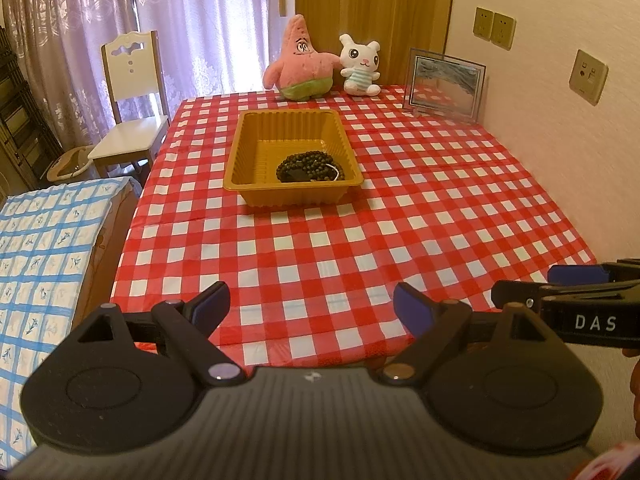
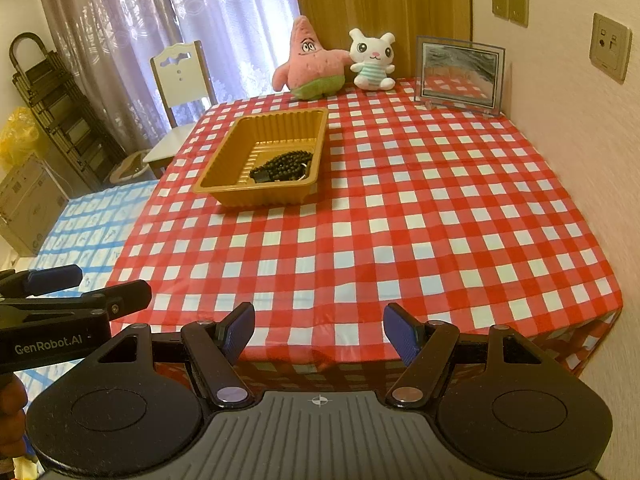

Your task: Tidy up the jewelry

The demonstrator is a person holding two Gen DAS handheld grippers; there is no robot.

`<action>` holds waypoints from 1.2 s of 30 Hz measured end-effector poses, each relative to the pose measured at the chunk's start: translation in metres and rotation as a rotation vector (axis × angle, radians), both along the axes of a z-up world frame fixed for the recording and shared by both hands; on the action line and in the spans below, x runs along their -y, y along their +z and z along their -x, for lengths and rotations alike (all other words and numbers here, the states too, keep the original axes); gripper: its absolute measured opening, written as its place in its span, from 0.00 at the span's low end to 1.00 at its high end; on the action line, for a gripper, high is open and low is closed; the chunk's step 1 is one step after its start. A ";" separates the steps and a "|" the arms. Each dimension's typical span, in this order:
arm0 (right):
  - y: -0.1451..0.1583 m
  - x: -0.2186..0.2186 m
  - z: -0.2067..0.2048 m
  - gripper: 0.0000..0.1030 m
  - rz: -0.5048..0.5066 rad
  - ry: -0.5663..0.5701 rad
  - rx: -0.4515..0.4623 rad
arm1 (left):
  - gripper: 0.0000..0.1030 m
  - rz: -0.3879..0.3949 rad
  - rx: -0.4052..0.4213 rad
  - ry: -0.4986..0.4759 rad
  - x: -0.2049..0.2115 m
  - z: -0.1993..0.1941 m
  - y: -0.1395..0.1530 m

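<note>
Both grippers hang at the near edge of the table with nothing between their blue pads: the left gripper (image 1: pixel 311 312) has its jaws spread wide, and the right gripper (image 2: pixel 319 332) is likewise parted and empty, each tilted down toward the cloth. Held side by side and well back from the work, they look parked, which fits either a start or a finish. Out past the fingers, the dark bead necklace (image 1: pixel 310 166) lies coiled inside the amber plastic tray (image 1: pixel 256 152), bunched toward its near right corner, so the jewelry seems already gathered where it belongs; no other piece shows loose on the cloth. That tray sits well apart from the grippers on a red-and-white checked tablecloth (image 1: pixel 360 248). At the far edge stand a pink star plush (image 1: pixel 300 64), a white bunny plush (image 1: pixel 360 66) and a framed picture (image 1: pixel 446 84) against the wall. Beyond are lace curtains (image 1: pixel 72 28), a white chair (image 1: pixel 132 92), and a blue-checked bed cover (image 1: pixel 40 248) on the left.
</note>
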State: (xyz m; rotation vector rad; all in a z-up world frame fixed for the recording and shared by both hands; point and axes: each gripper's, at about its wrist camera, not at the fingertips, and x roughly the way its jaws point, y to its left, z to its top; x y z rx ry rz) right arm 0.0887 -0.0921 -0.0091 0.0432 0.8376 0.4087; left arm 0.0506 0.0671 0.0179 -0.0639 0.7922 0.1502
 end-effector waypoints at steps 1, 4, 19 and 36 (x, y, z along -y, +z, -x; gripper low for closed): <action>0.000 0.000 0.000 0.69 0.000 0.000 0.000 | 0.85 0.000 0.001 0.000 0.000 0.001 0.000; 0.000 0.001 0.001 0.69 0.000 0.001 0.000 | 0.85 -0.001 0.000 0.000 0.001 0.001 0.001; 0.000 0.001 0.003 0.69 -0.001 0.004 0.001 | 0.85 -0.001 0.002 -0.001 0.002 0.000 0.002; 0.001 -0.003 0.006 0.69 0.001 0.006 0.001 | 0.85 0.000 0.003 -0.001 0.001 0.000 0.001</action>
